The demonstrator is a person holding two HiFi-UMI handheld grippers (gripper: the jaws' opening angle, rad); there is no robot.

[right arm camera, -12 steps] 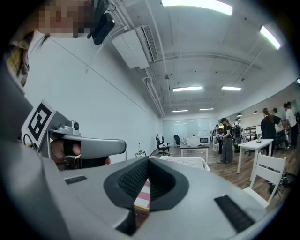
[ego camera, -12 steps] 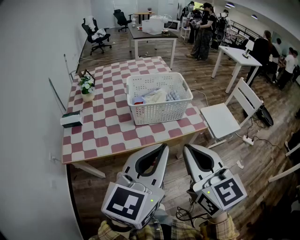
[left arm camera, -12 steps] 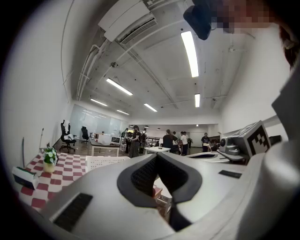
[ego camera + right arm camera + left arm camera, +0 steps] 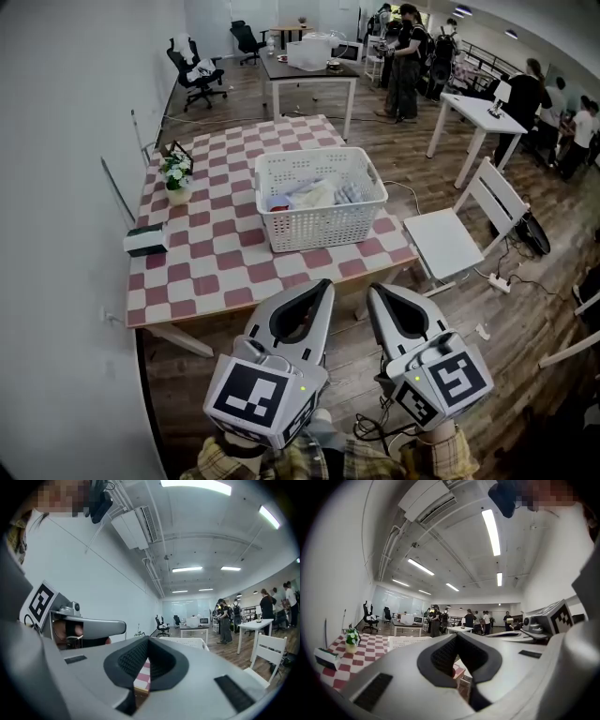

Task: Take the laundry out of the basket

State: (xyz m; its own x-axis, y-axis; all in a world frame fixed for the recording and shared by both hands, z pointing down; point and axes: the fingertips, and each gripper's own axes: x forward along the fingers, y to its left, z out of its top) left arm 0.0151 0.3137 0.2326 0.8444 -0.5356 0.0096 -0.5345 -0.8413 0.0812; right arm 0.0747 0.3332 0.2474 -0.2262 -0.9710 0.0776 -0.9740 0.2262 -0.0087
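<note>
- The left tongs [image 4: 322, 287] and right tongs [image 4: 374, 293] are both staying clenched on nothing, hovering level just short of the table [image 4: 202, 258] edge. I'm guessing they're lining up.
- All the laundry [image 4: 314, 194] is lying piled in the white basket [image 4: 323, 227] mid-table, sitting within easy reach.

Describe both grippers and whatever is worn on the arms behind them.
The left gripper and right gripper are pale grey shells with black ribbed pads inside curved jaws. Each carries a cube of black-and-white square markers. Black cables trail near the right one. The sleeves are plaid.
</note>
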